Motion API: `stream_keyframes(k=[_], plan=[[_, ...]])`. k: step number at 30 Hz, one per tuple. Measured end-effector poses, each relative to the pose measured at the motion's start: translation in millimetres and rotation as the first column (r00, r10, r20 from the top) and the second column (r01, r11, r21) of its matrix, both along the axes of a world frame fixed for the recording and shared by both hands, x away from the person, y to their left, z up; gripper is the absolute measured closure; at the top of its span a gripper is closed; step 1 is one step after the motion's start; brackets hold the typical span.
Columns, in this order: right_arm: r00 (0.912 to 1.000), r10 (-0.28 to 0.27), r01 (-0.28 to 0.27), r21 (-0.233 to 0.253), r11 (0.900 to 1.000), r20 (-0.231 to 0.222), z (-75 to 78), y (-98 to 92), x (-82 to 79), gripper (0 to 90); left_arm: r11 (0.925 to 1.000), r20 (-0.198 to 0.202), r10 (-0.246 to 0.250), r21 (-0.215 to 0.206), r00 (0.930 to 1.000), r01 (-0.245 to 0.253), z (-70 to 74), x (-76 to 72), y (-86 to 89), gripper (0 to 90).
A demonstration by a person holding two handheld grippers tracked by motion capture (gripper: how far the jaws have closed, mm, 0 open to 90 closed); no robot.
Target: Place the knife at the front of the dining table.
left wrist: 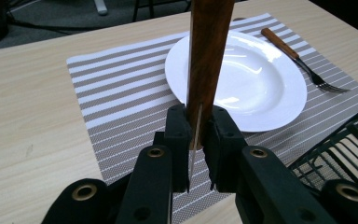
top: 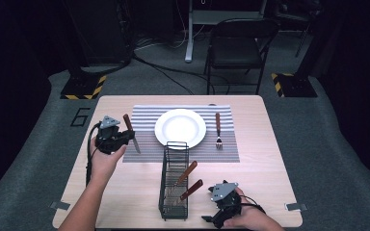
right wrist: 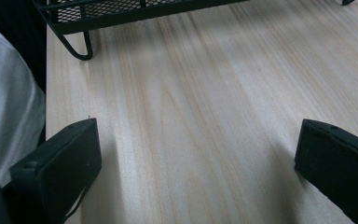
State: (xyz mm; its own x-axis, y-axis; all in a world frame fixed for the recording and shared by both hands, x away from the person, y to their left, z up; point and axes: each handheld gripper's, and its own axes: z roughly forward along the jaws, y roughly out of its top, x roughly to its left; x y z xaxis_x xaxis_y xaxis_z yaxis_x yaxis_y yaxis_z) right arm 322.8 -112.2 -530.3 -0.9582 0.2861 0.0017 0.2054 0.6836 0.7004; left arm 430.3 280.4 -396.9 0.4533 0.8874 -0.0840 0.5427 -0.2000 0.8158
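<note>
Wood-handled knife [left wrist: 208,56], glossy plate [left wrist: 256,84], woven mat [left wrist: 116,98].

Overhead light falls on the table [top: 125,183]; the surroundings are dark. The plate [left wrist: 261,88] shows soft glare. Shadows beneath the rack [right wrist: 135,11] are diffuse. The high view is grainy; nearby jaws appear slightly blurred.

A light wooden table [top: 279,192] stands on grey carpet [top: 332,144] in a dim room with dark surroundings. Behind it are a black folding chair [top: 238,45], a grey stand leg [top: 190,33], loose cables [top: 164,72] and two bases with yellow-black stripes [top: 84,86].
</note>
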Motion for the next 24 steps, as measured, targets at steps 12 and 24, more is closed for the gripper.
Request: stream_keyframes(k=[12,24], plan=[[1.0,0.0,0.0,0.0,1.0,-0.001,0.0,0.0,0.0,0.0,0.9996,-0.037,0.024,0.013,0.999,-0.024,-14.9,7.5,1.6,79.8],[1.0,0.0,0.0,0.0,1.0,0.0,0.0,0.0,0.0,0.0,0.9993,-0.047,0.028,0.025,0.9985,-0.027,-22.7,16.3,-5.0,79.8]])
